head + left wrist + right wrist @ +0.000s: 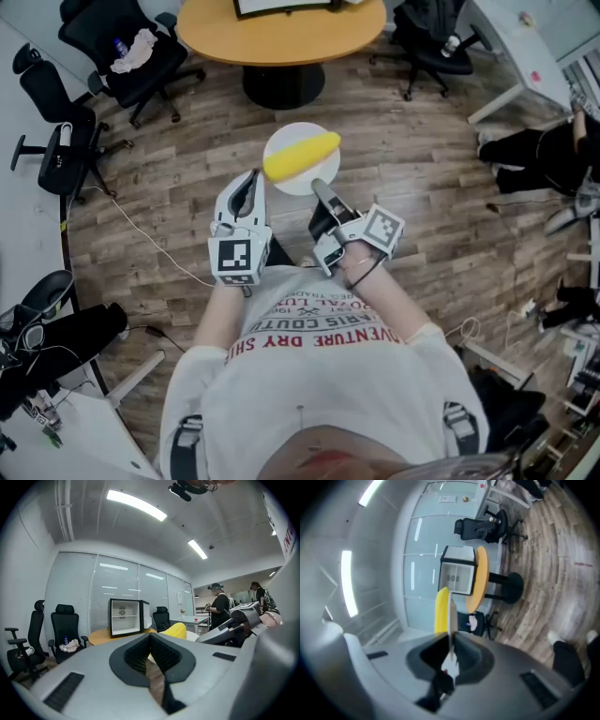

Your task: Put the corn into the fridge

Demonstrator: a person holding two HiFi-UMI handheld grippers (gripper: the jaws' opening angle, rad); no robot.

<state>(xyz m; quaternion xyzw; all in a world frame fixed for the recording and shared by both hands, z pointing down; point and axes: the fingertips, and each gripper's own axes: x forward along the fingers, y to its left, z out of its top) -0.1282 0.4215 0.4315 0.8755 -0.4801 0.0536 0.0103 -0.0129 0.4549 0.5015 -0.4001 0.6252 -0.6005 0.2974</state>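
Pinching the rim of the white plate (291, 133), the right gripper (319, 186) holds the yellow corn (300, 157) on it, the left gripper (251, 178) is closed and empty beside it, the fridge (125, 617) on the round table (281, 33) ahead.

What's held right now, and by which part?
The right gripper clamps the white plate by its near rim; the corn lies on it. The left gripper holds nothing.
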